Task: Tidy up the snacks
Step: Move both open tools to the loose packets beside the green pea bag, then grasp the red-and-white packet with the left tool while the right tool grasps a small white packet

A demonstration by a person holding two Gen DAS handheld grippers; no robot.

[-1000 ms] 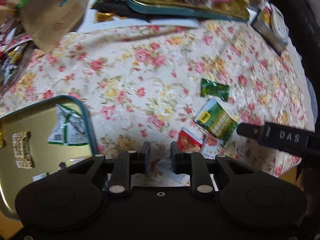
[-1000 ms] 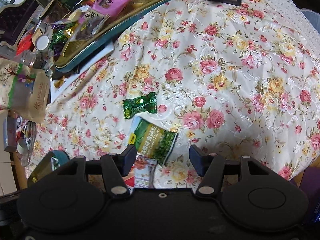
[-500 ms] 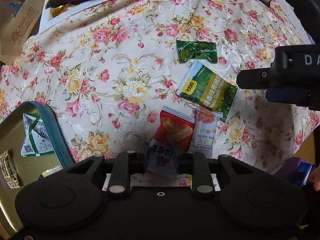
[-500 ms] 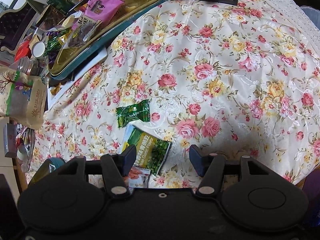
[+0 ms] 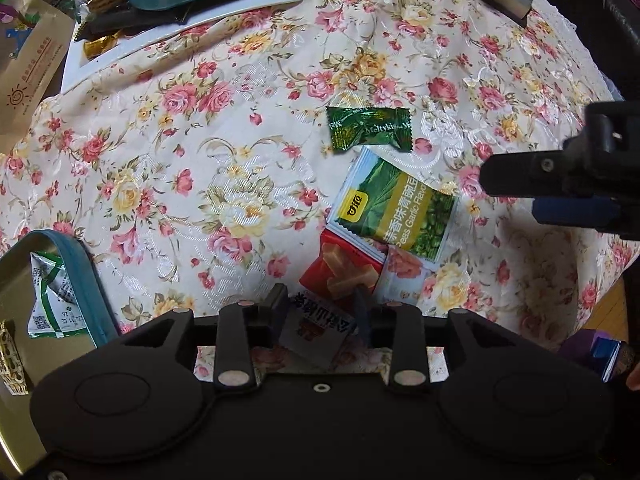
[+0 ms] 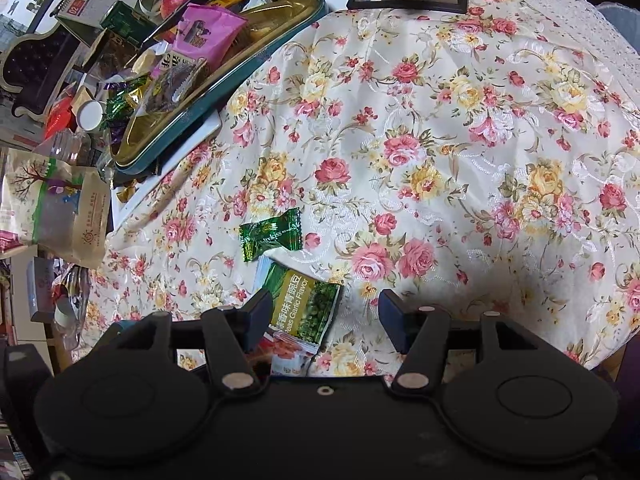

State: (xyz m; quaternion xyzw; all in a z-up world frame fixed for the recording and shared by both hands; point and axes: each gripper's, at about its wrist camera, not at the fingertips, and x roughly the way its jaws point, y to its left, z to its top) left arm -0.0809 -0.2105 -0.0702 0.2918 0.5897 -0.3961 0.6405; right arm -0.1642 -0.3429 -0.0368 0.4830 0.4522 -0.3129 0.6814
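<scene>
Left wrist view: the left gripper [image 5: 320,308] points straight down over a small sachet [image 5: 318,334] lying on the floral cloth [image 5: 192,152]. Its jaws have just been opening and stand wide to either side of the sachet; I cannot tell whether the pads touch it. At 12 o'clock from the sachet lies a red packet [image 5: 340,270], partly under a green pea packet [image 5: 394,210], with a dark green candy [image 5: 368,128] beyond that. At 9 o'clock is a gold tin [image 5: 86,280] with a teal rim, already holding a white-green wrapper [image 5: 50,294].

Right wrist view: the right gripper [image 6: 324,314] hovers with jaws apart and empty, above the pea packet's edge.

The step in hand looks like picking up loose snacks for the tin. Next, the left jaws must close squarely on the thin sachet, lift it, and carry it toward 9 o'clock into the tin. A flat, slippery wrapper may slide out, so a firm pinch is needed.
</scene>
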